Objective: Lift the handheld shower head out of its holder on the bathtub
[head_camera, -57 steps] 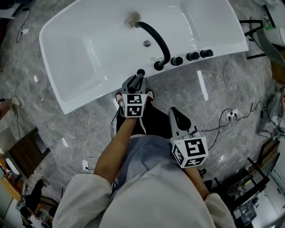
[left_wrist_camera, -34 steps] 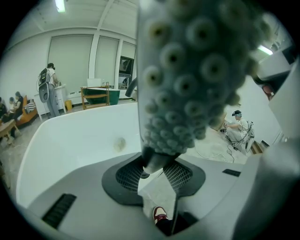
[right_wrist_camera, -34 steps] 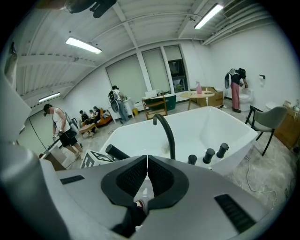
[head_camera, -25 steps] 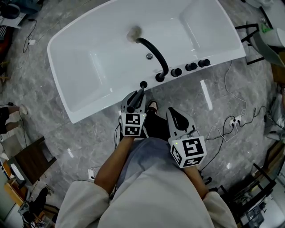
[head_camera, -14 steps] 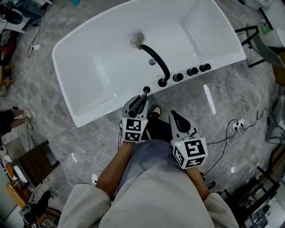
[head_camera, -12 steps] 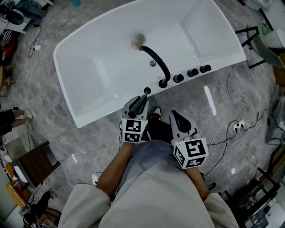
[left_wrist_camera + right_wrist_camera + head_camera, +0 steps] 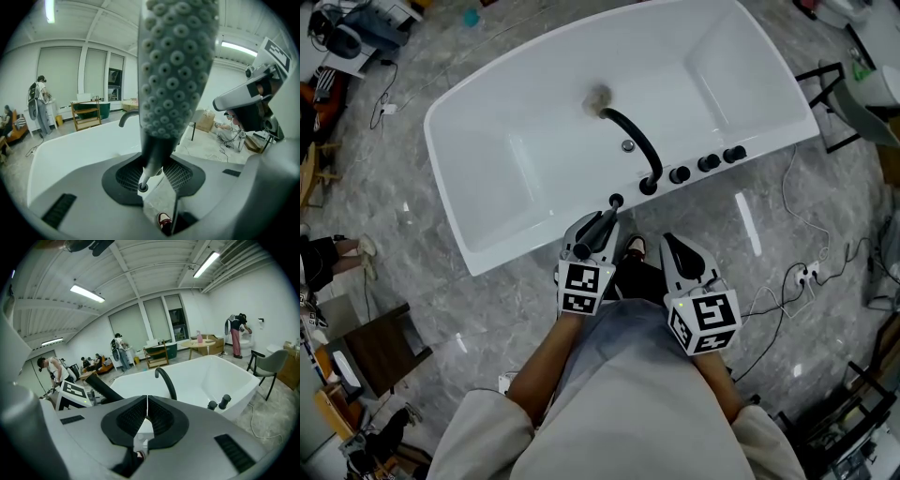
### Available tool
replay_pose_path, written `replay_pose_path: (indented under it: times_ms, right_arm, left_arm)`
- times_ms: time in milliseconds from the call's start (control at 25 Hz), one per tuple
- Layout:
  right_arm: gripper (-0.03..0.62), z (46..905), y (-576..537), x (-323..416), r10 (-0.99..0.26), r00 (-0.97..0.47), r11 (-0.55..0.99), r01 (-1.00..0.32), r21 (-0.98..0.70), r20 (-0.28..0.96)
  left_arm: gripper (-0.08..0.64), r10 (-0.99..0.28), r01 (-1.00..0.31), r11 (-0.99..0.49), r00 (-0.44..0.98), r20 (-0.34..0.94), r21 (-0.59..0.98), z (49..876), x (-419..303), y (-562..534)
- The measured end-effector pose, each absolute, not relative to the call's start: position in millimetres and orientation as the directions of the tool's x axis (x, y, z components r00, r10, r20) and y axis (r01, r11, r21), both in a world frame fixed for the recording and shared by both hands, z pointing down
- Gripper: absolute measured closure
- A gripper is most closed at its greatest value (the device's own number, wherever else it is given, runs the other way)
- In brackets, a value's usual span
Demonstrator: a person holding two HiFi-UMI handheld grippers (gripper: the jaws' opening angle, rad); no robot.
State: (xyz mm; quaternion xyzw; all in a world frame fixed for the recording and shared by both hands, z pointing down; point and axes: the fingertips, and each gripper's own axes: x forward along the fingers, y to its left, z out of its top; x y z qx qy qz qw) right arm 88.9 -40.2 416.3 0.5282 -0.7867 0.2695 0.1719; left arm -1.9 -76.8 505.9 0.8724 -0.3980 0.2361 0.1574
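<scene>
My left gripper (image 7: 596, 225) is shut on the black handheld shower head (image 7: 592, 234), just in front of the white bathtub's (image 7: 502, 202) near rim. The small black holder (image 7: 616, 201) sits on that rim, close beyond the handle's tip. In the left gripper view the nozzle face (image 7: 176, 70) fills the top. The handle tapers down between the pads of the left gripper (image 7: 152, 176), and its lower end hangs bare. My right gripper (image 7: 678, 258) hovers shut and empty to the right, jaws touching in the right gripper view (image 7: 146, 414).
A curved black spout (image 7: 636, 148) arches over the tub and three black knobs (image 7: 708, 163) stand on the rim to its right. Cables (image 7: 802, 272) trail over the grey marble floor at right. A chair (image 7: 848, 80) and other people stand around the room.
The left gripper has risen with the shower head, whose tip now stands slightly off the holder. The head view has shifted, so the tub sits lower right. The right gripper has stayed put.
</scene>
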Motion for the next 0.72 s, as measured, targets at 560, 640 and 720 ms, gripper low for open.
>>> replay_pose_path:
  times_ms: [560,640,720]
  right_arm:
    - [0.574,402,-42,88,-0.757,-0.393,0.316,-0.920,-0.233,0.522]
    - [0.574,401,-42,90,-0.759,-0.392,0.316,-0.920,-0.232,0.520]
    - [0.574,400,-43,92,-0.761,-0.391,0.316,-0.920,-0.230,0.518]
  left_arm:
    - [0.422,-0.687,-0.788,-0.610,0.578,0.440,0.082,451,-7,-82]
    - [0.422,-0.705,-0.797,-0.598,0.576,0.415,0.090,444,-7,-83]
    - [0.422,-0.713,-0.798,-0.595,0.576,0.400,0.090,436,-6,-84]
